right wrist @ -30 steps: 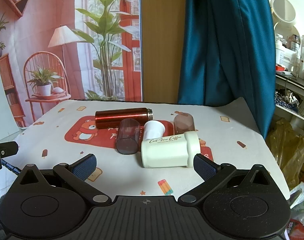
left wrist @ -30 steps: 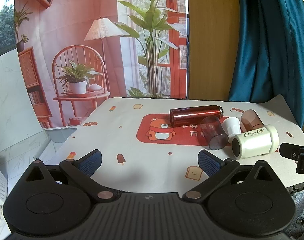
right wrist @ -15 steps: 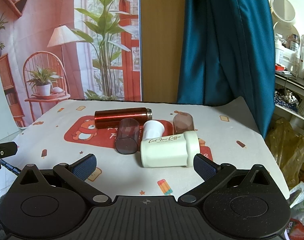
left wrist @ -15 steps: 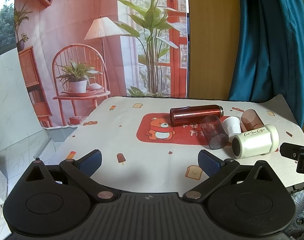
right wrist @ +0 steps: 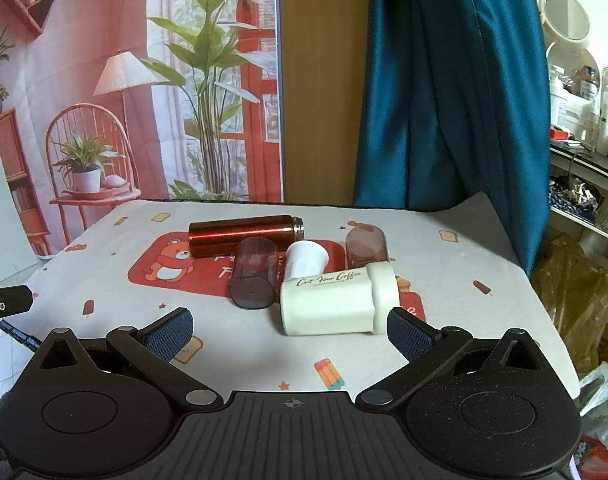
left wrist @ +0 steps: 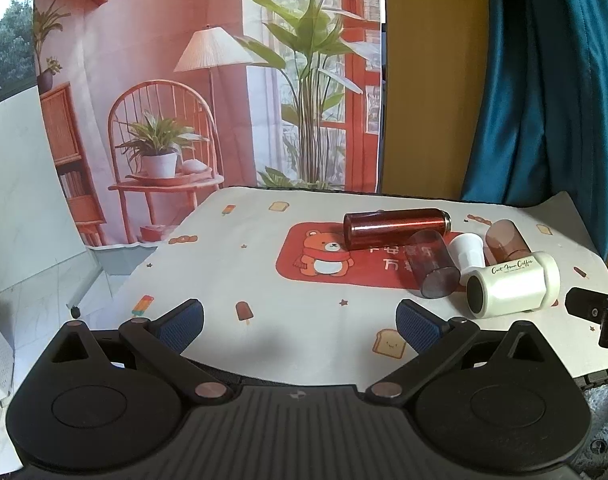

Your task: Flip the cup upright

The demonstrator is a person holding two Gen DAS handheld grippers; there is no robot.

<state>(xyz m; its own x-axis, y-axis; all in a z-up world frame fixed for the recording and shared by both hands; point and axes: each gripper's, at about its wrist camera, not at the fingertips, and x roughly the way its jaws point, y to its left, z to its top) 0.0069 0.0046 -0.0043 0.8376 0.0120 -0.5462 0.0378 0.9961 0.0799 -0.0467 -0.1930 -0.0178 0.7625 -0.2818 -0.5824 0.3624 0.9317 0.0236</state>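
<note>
Several cups lie on their sides on the table. A cream cup with script lettering (right wrist: 336, 300) lies nearest, just beyond my open right gripper (right wrist: 289, 330); it also shows in the left wrist view (left wrist: 512, 290). Behind it lie a smoky purple tumbler (right wrist: 253, 274), a small white cup (right wrist: 306, 260), a brown tumbler (right wrist: 366, 246) and a red metal bottle (right wrist: 243, 234). My left gripper (left wrist: 299, 322) is open and empty, well left of the cups, near the table's front edge.
The table carries a white cloth (right wrist: 444, 256) with a red bear mat (left wrist: 324, 252). A teal curtain (right wrist: 444, 80) hangs behind at the right. A shelf with toiletries (right wrist: 584, 120) and plastic bags (right wrist: 576, 296) stand off the table's right edge.
The right gripper has crept slightly forward toward the cream cup. The left gripper has not moved.
</note>
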